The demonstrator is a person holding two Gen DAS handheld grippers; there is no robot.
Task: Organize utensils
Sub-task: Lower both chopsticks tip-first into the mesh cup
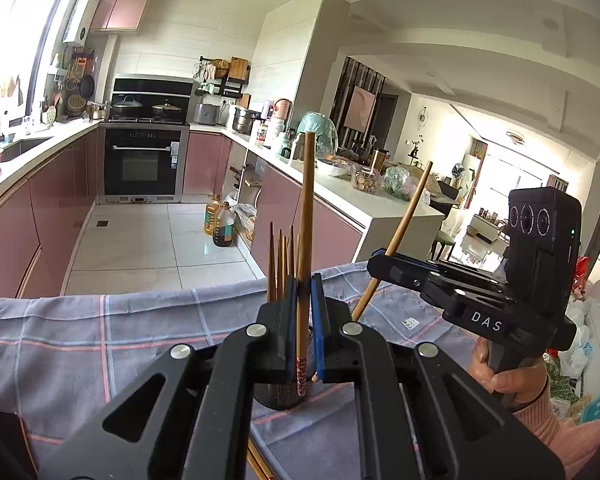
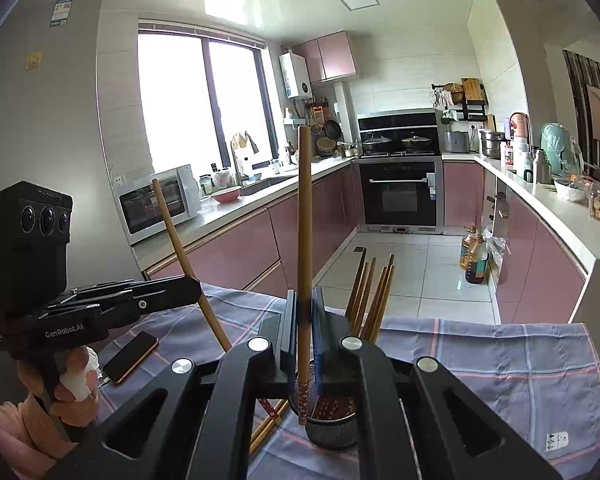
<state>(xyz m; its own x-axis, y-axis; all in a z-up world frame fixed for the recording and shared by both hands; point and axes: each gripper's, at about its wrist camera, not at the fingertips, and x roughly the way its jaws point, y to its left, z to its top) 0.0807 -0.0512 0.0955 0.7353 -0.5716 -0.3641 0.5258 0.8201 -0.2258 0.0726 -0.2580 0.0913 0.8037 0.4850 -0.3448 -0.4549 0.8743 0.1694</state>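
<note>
My left gripper is shut on a wooden chopstick, held upright just above a dark mesh utensil holder. Several chopsticks stand in that holder. My right gripper is shut on another wooden chopstick, upright, its patterned end at the holder, which has several chopsticks in it. The right gripper also shows in the left wrist view with its chopstick tilted. The left gripper shows in the right wrist view with its chopstick.
A blue-grey checked cloth covers the table. A phone lies on the cloth at the left. More chopsticks lie flat beside the holder. Kitchen counters, an oven and oil bottles stand beyond the table edge.
</note>
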